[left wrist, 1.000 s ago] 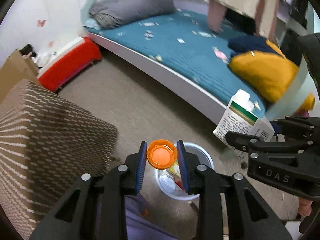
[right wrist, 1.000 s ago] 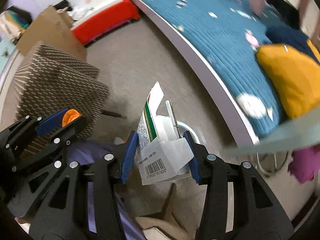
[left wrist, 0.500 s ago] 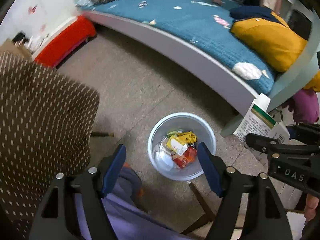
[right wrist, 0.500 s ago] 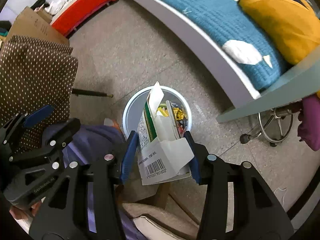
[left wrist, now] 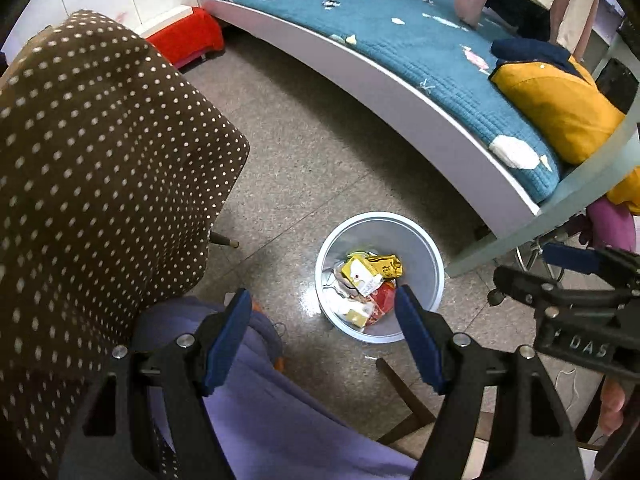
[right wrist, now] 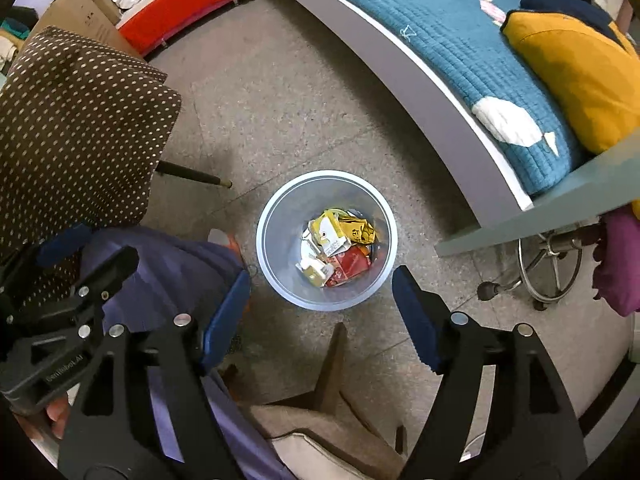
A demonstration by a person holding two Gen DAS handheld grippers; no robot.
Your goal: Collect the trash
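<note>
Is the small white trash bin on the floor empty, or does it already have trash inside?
Not empty: the trash bin holds crumpled yellow and red wrappers at its bottom.

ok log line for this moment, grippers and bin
left gripper: open, empty | right gripper: jaws opening, nothing between them | trash bin: upright on floor below both, holds wrappers and cartons
</note>
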